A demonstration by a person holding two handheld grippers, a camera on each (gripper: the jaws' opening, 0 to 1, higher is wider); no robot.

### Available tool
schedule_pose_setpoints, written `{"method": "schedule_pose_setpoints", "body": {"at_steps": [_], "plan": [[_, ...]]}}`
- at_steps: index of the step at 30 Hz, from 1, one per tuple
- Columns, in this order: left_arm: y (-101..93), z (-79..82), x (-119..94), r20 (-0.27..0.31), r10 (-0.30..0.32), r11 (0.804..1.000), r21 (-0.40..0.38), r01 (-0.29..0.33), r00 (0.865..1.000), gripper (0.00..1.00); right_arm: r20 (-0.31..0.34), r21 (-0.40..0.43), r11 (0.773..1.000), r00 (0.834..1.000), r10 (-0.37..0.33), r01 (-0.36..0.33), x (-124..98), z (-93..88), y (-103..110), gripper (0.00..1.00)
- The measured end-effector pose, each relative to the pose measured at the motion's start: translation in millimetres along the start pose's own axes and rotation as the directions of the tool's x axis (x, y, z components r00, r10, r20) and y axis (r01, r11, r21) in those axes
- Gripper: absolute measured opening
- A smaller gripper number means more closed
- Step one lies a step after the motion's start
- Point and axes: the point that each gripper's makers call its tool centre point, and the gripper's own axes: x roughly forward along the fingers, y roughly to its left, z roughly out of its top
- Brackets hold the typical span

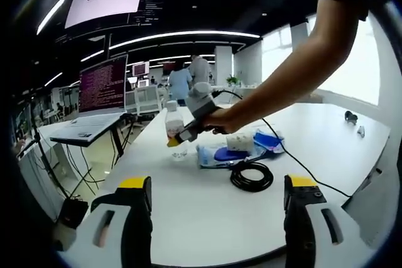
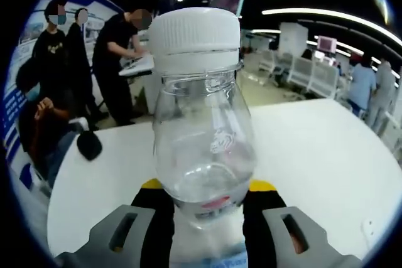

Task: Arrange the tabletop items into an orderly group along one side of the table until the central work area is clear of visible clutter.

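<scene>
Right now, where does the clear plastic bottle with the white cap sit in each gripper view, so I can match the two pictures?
Left gripper view: the bottle stands left of centre on the white table, with the right gripper closed around it.
Right gripper view: the bottle rises up the middle, very close, between this view's own jaws.
Shared landmark: the white table under the bottle in both.
</scene>
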Motion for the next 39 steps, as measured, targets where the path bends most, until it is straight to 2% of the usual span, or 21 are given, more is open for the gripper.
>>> {"method": "schedule_pose_setpoints", "body": {"at_steps": [8,9,14,32,39], "plan": [[-0.5,-3.3,1,-0.015,-0.007,1.0,0.002,0.007,1.0,0.85,0.016,0.019,1.0,1.0,-0.018,0.017,16,-0.9,-20,0.38],[-0.6,-3.5,1,-0.017,-0.008,1.0,0.004,0.008,1.0,0.84,0.035,0.058,0.998,0.999,-0.01,0.008,19,1.3,-20,0.38],[0.1,-5.1,2,-0.026,-0.007,1.0,0.0,0.007,1.0,0.84,0.064,0.047,0.999,0.998,0.005,-0.008,25,5.2,-28,0.39],[-0.6,-3.9,1,-0.024,-0.001,1.0,0.002,0.001,1.0,0.83,0.113,0.035,0.999,0.993,0.028,-0.033,33,13.5,-29,0.41],[-1.8,-4.3,1,-0.027,-0.006,1.0,0.005,0.006,1.0,0.83,0.106,0.044,0.999,0.994,0.027,-0.032,32,12.7,-29,0.42]]}}
